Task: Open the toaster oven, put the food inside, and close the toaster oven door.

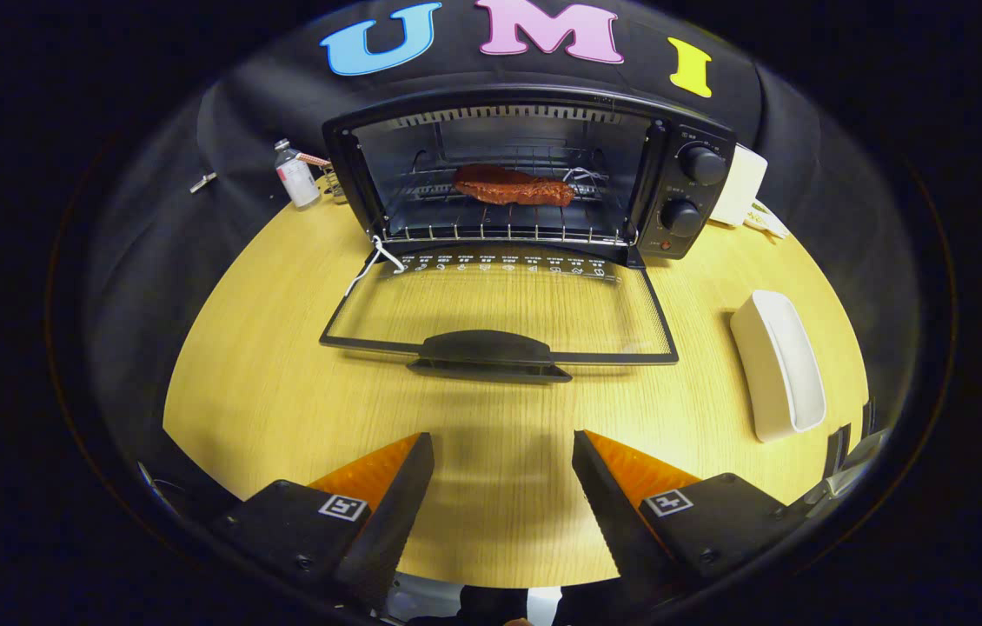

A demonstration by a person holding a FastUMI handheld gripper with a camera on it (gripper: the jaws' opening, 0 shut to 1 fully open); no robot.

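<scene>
We see the round wooden table [265, 382] spread beneath everything, and at its far side the black toaster oven [526, 174] standing against the booth's cloth wall. Its glass door [500, 304] is folded all the way down, lying flat over the table towards us, with the dark handle [489, 352] at its near edge. Inside, on the wire rack [500, 228], lies the food — a reddish-brown slab of meat [513, 185], set towards the back. Two knobs [705, 163] sit one above the other on the oven's right panel. To the right of the door rests an empty white oblong dish [782, 365]. Left of the oven stands a small bottle [294, 176]. Our gripper [504, 456] hangs short of the door handle — fingers spread wide apart, nothing between them, touching nothing.
</scene>
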